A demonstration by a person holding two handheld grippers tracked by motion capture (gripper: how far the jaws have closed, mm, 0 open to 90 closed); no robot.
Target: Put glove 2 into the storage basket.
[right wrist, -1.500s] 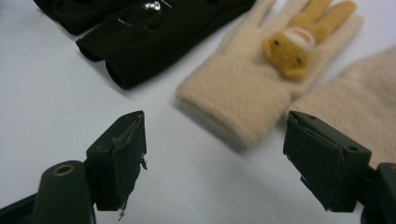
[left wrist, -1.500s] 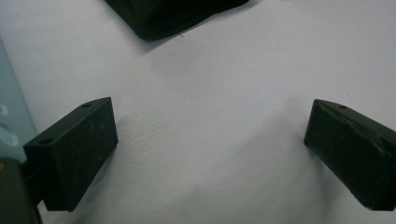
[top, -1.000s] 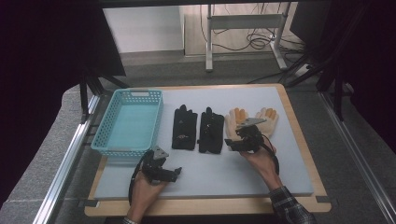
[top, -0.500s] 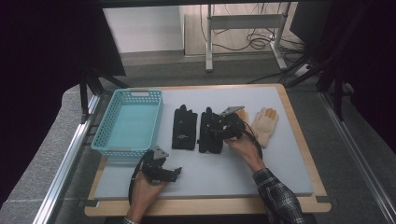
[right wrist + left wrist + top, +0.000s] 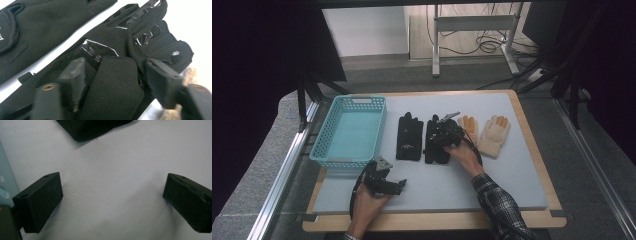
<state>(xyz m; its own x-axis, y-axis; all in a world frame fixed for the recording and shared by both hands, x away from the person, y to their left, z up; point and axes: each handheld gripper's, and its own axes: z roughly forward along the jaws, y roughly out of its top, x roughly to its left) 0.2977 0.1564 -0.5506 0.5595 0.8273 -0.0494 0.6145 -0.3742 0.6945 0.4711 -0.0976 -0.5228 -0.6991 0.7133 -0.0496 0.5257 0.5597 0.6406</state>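
Two black gloves lie side by side mid-mat, the left one [image 5: 409,137] and the right one [image 5: 434,151]. My right gripper [image 5: 443,134] hangs low over the right black glove. In the right gripper view its jaws [image 5: 116,68] straddle that glove's [image 5: 120,42] folded cuff strap. They have just been closing with the strap between them, and a thin gap still shows at the right pad, so it is open. My left gripper [image 5: 400,186] rests on the mat near the front edge, open [image 5: 112,195] with nothing between its pads.
A light blue basket [image 5: 357,98] stands at the left of the mat, its wall [image 5: 5,182] beside my left jaw. Two tan gloves [image 5: 494,135] [image 5: 469,125] lie right of the black pair. Bare grey mat [image 5: 492,185] spreads across the front right.
My right gripper has moved left from the tan gloves onto the right black glove and come down a little. The left gripper has stayed put.
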